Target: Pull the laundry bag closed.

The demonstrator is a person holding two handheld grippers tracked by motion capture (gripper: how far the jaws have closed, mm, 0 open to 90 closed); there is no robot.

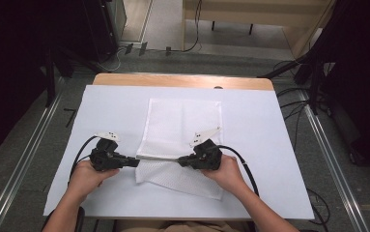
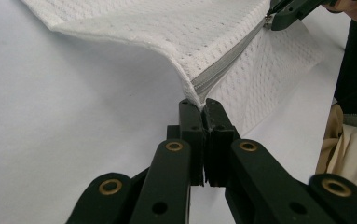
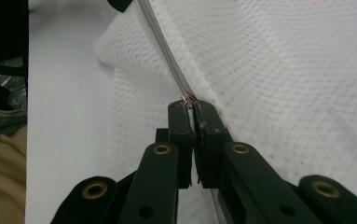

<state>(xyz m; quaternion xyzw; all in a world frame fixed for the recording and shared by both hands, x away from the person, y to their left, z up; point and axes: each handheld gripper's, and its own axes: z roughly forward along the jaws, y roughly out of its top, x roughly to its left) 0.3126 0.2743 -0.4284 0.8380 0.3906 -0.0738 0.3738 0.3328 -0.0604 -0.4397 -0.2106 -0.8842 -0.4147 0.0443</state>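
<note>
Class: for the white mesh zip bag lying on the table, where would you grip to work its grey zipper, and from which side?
Grip the small metal zipper pull end-on along the grey zipper, as the right gripper does, while the left gripper pinches the bag's corner, keeping the line taut.

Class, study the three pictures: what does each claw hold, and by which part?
Both hold the white mesh bag. The left claw is shut on the bag's corner at the zipper's end; the right claw is shut on the zipper pull.
</note>
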